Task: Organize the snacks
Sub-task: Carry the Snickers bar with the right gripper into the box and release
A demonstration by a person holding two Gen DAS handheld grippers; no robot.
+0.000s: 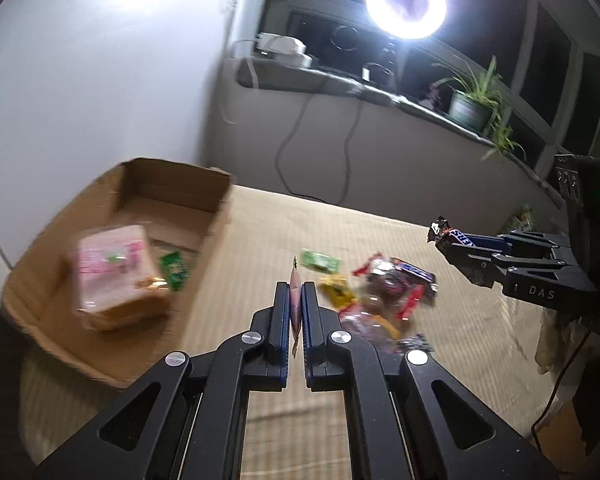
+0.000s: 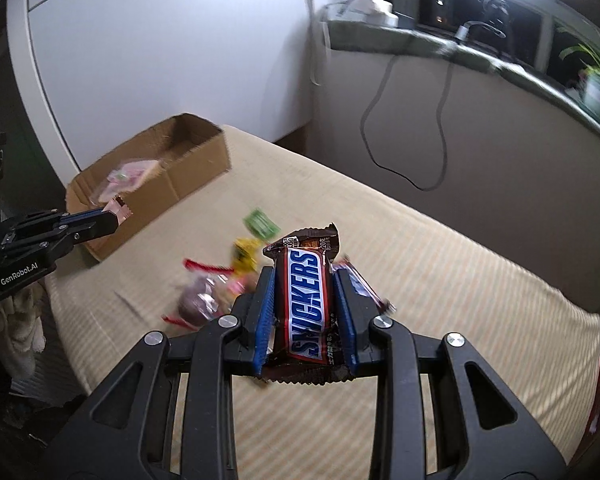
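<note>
My left gripper (image 1: 296, 286) is shut on a thin pink wrapper (image 1: 295, 304) held edge-on above the striped tablecloth, right of the cardboard box (image 1: 216, 216). Inside the box lie a pink-wrapped sandwich pack (image 1: 114, 276) and a small green packet (image 1: 175, 270). My right gripper (image 2: 303, 274) is shut on a Snickers bar (image 2: 306, 304), lifted over the loose snack pile (image 2: 216, 284). From the left wrist view the right gripper (image 1: 446, 240) hangs at the right with the bar. The left gripper (image 2: 118, 214) shows at the box's near corner in the right wrist view.
A pile of mixed snacks (image 1: 376, 288) and a green packet (image 1: 320, 261) lie mid-table. A ring light (image 1: 406, 2), a potted plant (image 1: 474, 100) and cables sit along the windowsill behind. A white wall panel stands behind the box (image 2: 188, 168).
</note>
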